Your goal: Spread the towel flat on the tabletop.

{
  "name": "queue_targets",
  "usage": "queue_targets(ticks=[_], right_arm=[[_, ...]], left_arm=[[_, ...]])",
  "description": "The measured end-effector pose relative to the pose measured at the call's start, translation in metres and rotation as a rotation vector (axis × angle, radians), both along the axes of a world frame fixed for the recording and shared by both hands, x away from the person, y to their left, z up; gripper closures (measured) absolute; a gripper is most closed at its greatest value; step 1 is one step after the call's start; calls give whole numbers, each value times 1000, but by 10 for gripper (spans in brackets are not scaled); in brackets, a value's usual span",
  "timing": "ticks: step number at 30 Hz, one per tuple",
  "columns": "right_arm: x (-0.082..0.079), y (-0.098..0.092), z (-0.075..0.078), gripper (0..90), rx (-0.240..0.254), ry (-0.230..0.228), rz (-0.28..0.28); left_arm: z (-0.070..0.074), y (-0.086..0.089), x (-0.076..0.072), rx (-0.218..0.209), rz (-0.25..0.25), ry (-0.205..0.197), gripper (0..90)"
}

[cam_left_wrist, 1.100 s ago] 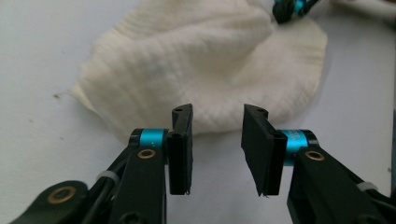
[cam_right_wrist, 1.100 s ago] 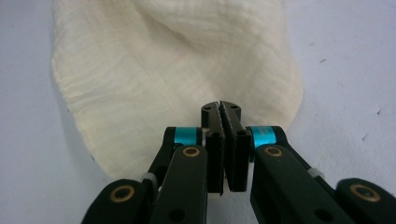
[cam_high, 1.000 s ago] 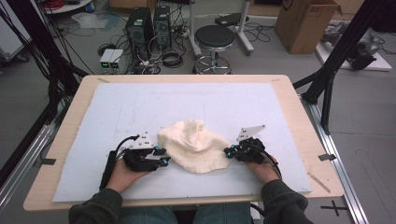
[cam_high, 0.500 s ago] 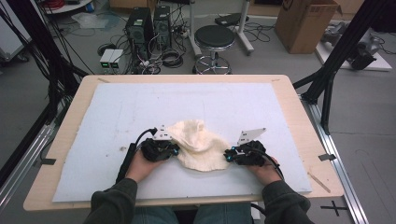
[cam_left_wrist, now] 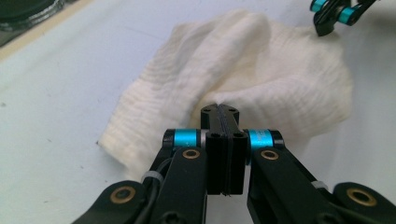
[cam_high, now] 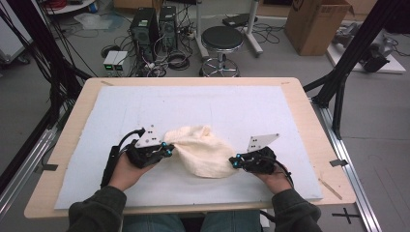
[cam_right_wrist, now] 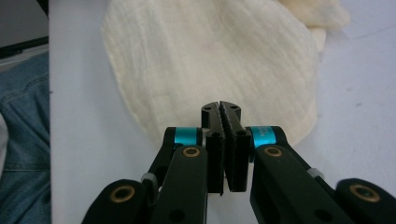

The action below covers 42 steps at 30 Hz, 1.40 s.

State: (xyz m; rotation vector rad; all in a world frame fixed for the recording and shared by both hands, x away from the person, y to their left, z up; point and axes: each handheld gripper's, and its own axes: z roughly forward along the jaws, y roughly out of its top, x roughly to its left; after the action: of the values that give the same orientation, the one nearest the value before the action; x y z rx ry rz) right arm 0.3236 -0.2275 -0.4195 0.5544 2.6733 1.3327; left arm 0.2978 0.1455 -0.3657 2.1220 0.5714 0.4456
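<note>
A cream crinkled cloth [cam_high: 203, 153] lies bunched on the white mat, stretched between my two grippers. My left gripper [cam_high: 169, 149] is at the cloth's left tip, raised a little. Its jaws have just been closing and are pressed together on a fold of the cloth [cam_left_wrist: 261, 65], which rises to the left gripper [cam_left_wrist: 219, 109]. My right gripper [cam_high: 233, 162] is at the cloth's right edge. Its jaws have also just been closing and now pinch the near rim of the cloth [cam_right_wrist: 210, 51] at the right gripper [cam_right_wrist: 221, 106] tips. The right gripper [cam_left_wrist: 334, 14] also appears beyond the cloth in the left gripper view.
The white mat [cam_high: 217, 104] covers most of the wooden table [cam_high: 314, 121]. Beyond the far edge stand a black stool [cam_high: 221, 38], computer towers [cam_high: 154, 24] with cables, and a cardboard box [cam_high: 316, 21]. Black frame posts flank both sides.
My left gripper moved from the cloth's near-left side to its left tip, shut there and rose, drawing the cloth out to the left. The right gripper stayed in place.
</note>
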Motion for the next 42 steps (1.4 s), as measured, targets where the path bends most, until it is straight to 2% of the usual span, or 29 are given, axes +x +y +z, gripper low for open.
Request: queue_targets(ticks=[4,7,10,13,14,18,20,22,24,25,29,31,32,36,39,42], right_arm=[[-6,3,7,885,27,-20,16],[-6,5,8,885,26,-27,14],[-2,8,5,885,7,-22,2],[5,8,1,885,-21,-10,-25],[8,8,-1,885,-25,-4,-38],[20,5,-6,885,-39,4,-90],[25,5,-10,884,-52,29,-100],[26,5,-12,872,-63,33,-102],[25,3,-11,838,-53,33,-106],[25,2,-10,834,-40,28,-106],[19,-1,-5,806,-4,17,-84],[14,-2,-4,793,-4,3,-70],[11,-3,-4,784,-4,6,-63],[5,-8,-5,754,-3,19,-41],[3,-9,-7,732,-7,32,-33],[2,-9,-9,716,-20,31,-32]], left_arm=[[15,6,-10,-2,-37,-6,892],[13,7,-6,12,-45,6,892],[-3,6,11,15,-34,57,892],[-21,1,34,57,-11,105,891],[-26,-1,42,62,2,105,891],[-41,-12,70,40,69,139,889],[-48,-16,78,52,80,166,861],[-51,-14,80,56,82,186,811],[-47,-9,78,46,91,185,745],[-44,-5,75,24,91,177,723],[-27,7,58,-25,63,141,699],[-21,10,47,-11,40,126,698],[-21,12,41,-20,28,117,699],[-28,14,20,-41,-15,126,709],[-41,13,9,-26,-42,139,712],[-54,11,6,-8,-55,162,711]])
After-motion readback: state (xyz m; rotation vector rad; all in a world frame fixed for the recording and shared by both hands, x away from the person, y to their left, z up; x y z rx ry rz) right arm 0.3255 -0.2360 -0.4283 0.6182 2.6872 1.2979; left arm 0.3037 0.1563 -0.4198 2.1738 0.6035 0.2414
